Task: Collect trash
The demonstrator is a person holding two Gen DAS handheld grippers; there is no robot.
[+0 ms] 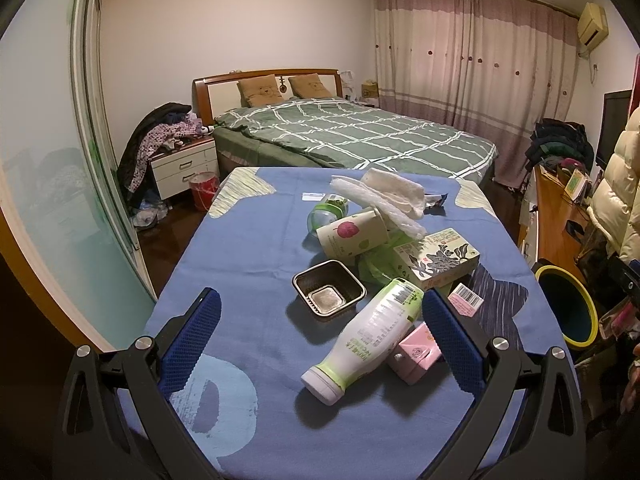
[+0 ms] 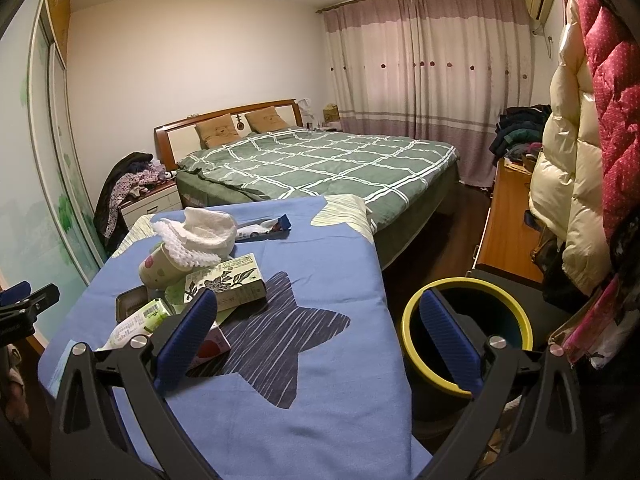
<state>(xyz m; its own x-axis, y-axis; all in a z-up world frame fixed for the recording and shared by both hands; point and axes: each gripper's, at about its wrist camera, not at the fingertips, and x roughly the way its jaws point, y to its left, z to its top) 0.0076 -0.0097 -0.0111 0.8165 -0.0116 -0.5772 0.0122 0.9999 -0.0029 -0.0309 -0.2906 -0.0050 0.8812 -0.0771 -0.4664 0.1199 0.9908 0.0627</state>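
Both grippers hang wide apart and hold nothing: the left gripper above the white bottle, the right gripper between table edge and bin. Trash lies in a heap on the blue cloth: bottle, pink carton, black tray, paper cup, box. The bin stands on the floor, just beside the table.

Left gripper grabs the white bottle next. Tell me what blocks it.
Nothing visible blocks it. The left gripper is open, with the white bottle lying between its fingers. The pink carton touches the bottle's right side and could be nudged.
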